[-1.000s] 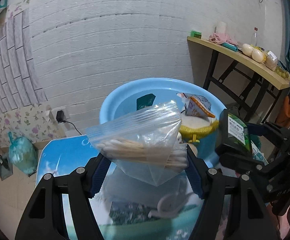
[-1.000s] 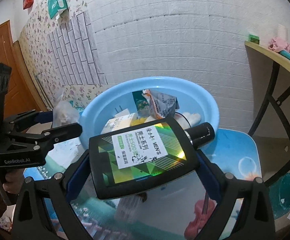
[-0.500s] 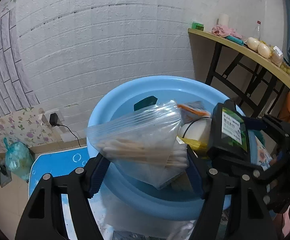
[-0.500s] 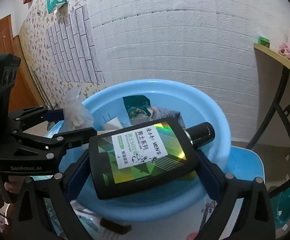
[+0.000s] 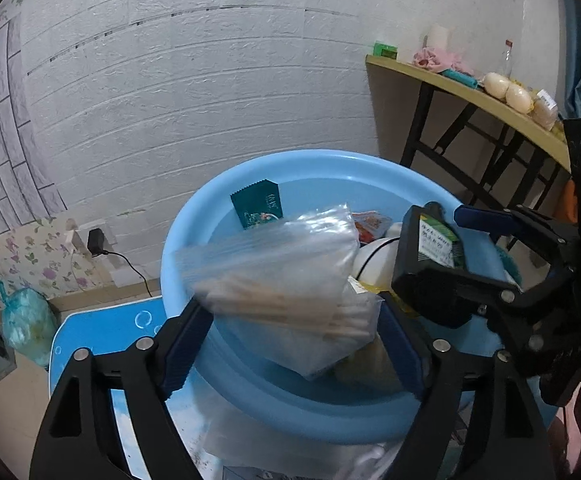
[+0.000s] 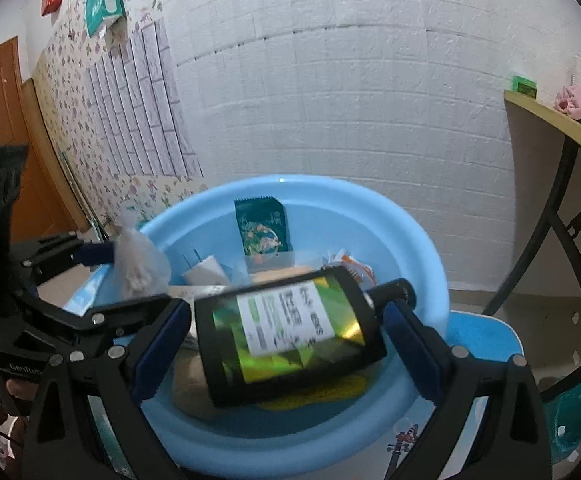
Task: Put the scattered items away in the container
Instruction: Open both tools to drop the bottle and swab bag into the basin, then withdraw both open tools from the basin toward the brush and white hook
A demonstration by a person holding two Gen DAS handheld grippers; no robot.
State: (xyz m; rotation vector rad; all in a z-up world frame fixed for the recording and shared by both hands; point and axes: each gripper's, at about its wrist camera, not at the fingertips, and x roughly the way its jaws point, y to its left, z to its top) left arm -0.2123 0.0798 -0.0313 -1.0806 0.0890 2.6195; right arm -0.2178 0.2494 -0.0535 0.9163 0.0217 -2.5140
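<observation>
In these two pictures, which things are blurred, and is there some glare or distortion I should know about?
Left wrist view: the clear bag of sticks in the left gripper is smeared by motion; the blue basin and wall are sharp. Right wrist view: the black bottle between the right gripper fingers is blurred, its foil label glares yellow-green. Both views: fisheye bends the wall lines, corners are dark.

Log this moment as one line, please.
left gripper: shut on bag over basin | right gripper: open, bottle dropping, blurred | basin: already holds packets
</observation>
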